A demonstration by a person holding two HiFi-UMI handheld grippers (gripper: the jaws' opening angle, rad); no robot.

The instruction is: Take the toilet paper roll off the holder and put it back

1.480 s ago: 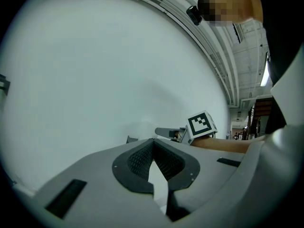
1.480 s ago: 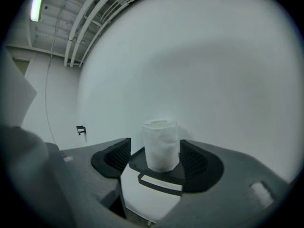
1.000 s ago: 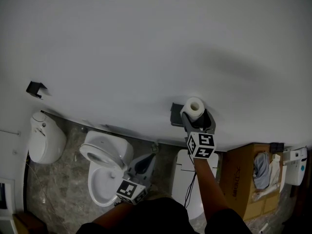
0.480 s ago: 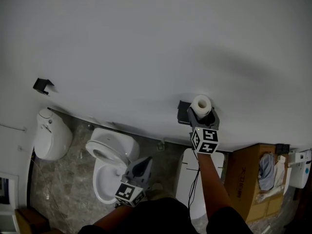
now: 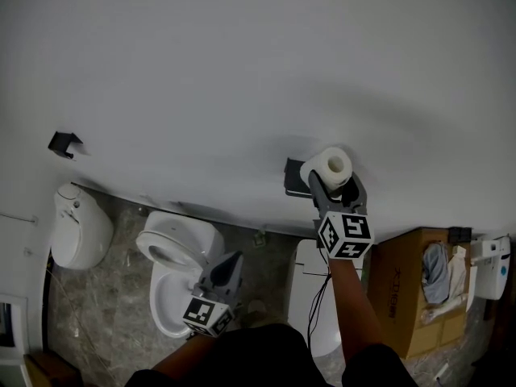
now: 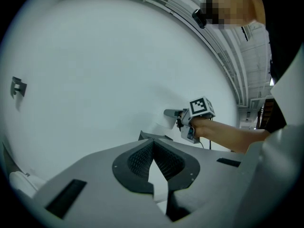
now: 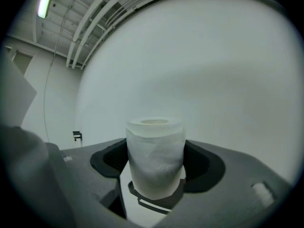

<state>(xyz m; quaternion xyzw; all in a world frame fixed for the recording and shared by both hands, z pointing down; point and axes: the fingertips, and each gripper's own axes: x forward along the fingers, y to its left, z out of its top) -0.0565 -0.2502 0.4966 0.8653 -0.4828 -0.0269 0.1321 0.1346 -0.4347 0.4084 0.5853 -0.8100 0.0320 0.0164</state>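
The white toilet paper roll [image 5: 326,168] stands against the white wall, just right of the dark holder plate [image 5: 293,181]. My right gripper [image 5: 332,181] reaches up to it. Its jaws are closing, and the roll [image 7: 155,156] stands upright between them with both pads against its sides. The holder's dark wire loop [image 7: 151,202] shows just under the roll. My left gripper [image 5: 232,261] hangs low over the toilet, shut with nothing in it; its pads [image 6: 153,145] meet at the tips.
A white toilet [image 5: 173,256] sits below on the stone floor, with a white fixture [image 5: 76,228] at the left. A cardboard box [image 5: 403,297] stands at the right. A small black hook [image 5: 63,143] is on the wall at the far left.
My right gripper's jaws have drawn in against the roll, and the roll now leans a little to the right of the holder plate. The left gripper stays low.
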